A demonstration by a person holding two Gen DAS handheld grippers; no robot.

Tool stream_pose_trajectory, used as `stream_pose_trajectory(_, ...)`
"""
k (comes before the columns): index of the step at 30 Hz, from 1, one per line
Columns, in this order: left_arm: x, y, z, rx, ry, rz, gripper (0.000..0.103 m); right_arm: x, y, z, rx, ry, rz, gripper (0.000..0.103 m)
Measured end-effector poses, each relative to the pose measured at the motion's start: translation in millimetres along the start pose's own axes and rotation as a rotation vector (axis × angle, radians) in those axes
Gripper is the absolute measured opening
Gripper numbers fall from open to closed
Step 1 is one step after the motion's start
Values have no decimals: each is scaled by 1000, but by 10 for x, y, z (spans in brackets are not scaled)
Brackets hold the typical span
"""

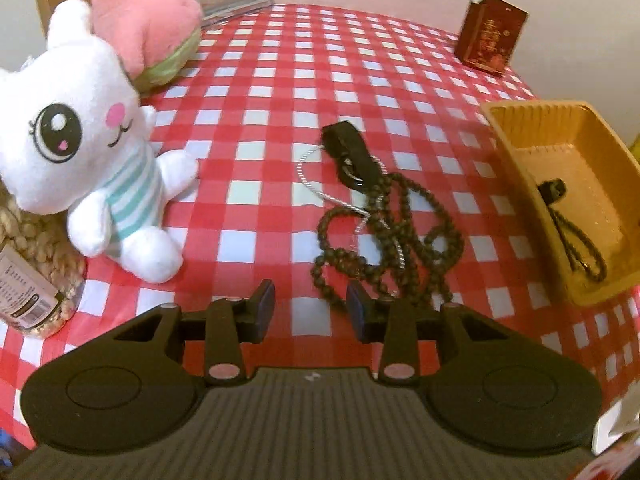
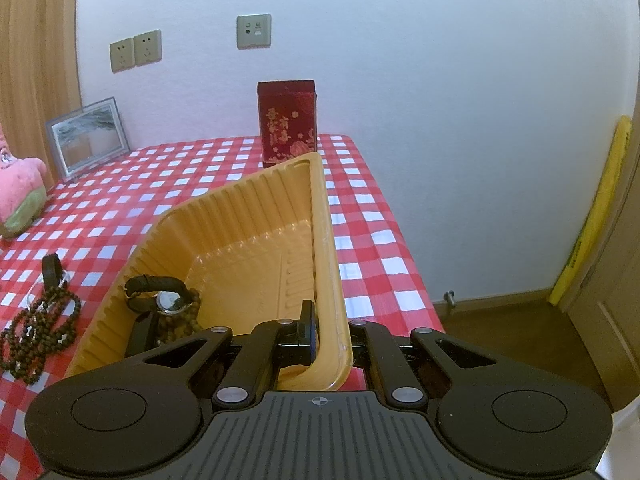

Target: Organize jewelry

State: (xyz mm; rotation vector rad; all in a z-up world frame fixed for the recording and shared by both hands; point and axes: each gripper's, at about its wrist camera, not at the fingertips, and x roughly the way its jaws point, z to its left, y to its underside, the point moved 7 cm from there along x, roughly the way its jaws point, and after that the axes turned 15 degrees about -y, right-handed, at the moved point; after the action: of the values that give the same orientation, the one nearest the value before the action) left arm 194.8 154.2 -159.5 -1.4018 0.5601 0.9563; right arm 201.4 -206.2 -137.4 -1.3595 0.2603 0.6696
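The left tongs hang over the near part of the surface, which wears a red-and-white checked cloth. Their jaws stand partly open with nothing between them. Just beyond their tips lies a tangled heap: a dark bead necklace, a thin silver chain and a black strap, all overlapping near the middle of the surface.

The right tongs are closed tight on the rim of a yellow tray, which stands near the right edge of the surface. It appears tipped up on that side. Inside it, at its low end, already rest a watch and some brown beads.

The main risk is the tangle. If the left tongs close on one strand of the necklace, the chain and strap may come up with it, or drop off halfway to the tray and slide to the floor near the right edge. The beads are round and the jaws narrow, so a loose pinch may let the strand slip through. The tilted tray is a second worry: lifted further, it could shed the watch over its low wall. A white plush cat sits at the left edge, near enough to be knocked by a wide swing.
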Motion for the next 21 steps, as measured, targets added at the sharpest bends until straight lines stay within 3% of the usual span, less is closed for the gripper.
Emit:
stream_pose_trajectory(9,-28,-92,-123,32,35,-32,35,11,2,-8,4,1,4,5)
stream_pose_trajectory(21,296,-554,-455,31,55,-90,33,33,22,-36,11,16,12,5)
